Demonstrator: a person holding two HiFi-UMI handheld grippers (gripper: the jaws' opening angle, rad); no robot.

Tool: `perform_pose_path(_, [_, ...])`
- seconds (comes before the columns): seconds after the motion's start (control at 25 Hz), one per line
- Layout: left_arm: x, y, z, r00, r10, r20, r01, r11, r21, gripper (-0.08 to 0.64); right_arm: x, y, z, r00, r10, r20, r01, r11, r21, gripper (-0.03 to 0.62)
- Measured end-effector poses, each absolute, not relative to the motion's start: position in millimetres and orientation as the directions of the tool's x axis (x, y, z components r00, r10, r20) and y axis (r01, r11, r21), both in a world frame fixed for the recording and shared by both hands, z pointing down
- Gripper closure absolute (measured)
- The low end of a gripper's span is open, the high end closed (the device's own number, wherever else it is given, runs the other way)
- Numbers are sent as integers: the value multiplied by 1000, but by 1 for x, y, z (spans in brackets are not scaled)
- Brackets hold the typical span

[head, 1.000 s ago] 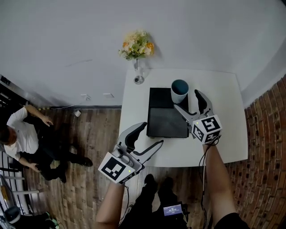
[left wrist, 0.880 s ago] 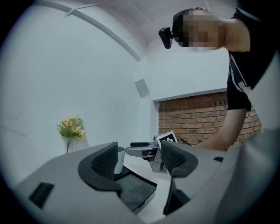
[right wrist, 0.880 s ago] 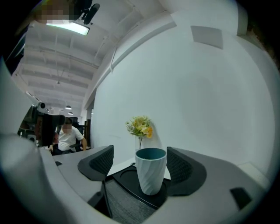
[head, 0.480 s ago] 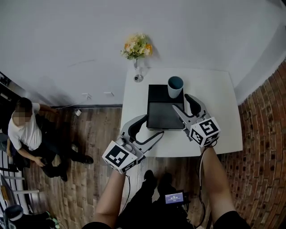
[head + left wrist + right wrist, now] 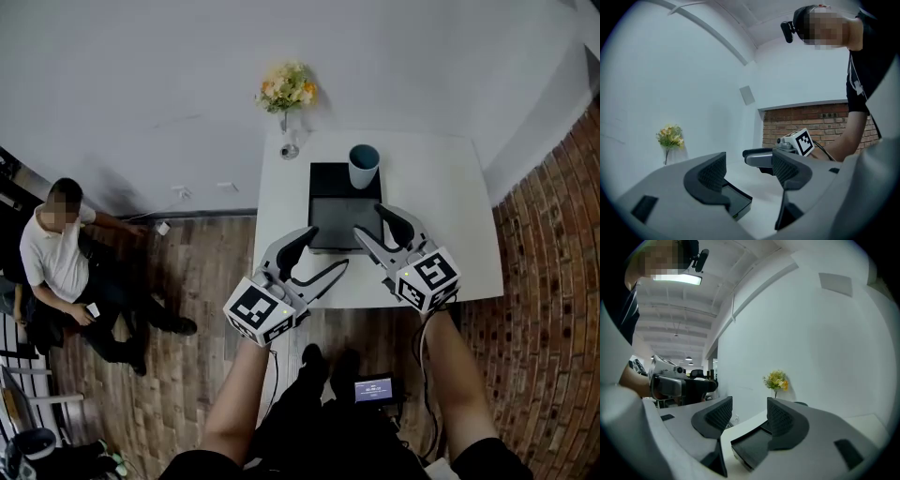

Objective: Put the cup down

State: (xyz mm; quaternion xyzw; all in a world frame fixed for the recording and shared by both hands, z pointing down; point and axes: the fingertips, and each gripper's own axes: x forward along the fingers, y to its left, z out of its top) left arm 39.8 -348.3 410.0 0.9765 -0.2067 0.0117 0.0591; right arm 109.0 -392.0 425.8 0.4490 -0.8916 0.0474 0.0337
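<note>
A teal-rimmed white cup (image 5: 364, 166) stands upright at the back right corner of a flat black tray (image 5: 337, 220) on the white table (image 5: 441, 197). No gripper touches it. My right gripper (image 5: 368, 222) hovers over the tray's near right edge, well short of the cup. Its jaws are closing with nothing between them. My left gripper (image 5: 317, 259) hangs open and empty at the table's front left edge. In the right gripper view the tray (image 5: 752, 446) lies below the right gripper (image 5: 749, 414). The left gripper view shows the left gripper (image 5: 749, 172) and the tray's corner (image 5: 737, 202).
A glass vase of yellow flowers (image 5: 287, 89) stands at the table's back left corner. A person (image 5: 58, 258) sits at the left on the wooden floor. Brick paving (image 5: 548, 281) lies to the right. White wall runs behind the table.
Both grippers have drawn back from the cup toward the table's front. The right jaws have narrowed. The cup stays standing on the tray.
</note>
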Motion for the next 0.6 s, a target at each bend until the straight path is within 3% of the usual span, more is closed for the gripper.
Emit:
perform_pose_path(0.28, [36, -334, 398, 924, -381, 41, -383, -918, 101, 256, 107, -353, 408, -565, -823, 61, -824, 559, -94, 413])
perform_pose_path(0.6, [25, -313, 396, 925, -379, 38, -381, -919, 104, 273, 101, -319, 399, -561, -826, 54, -826, 555, -94, 440])
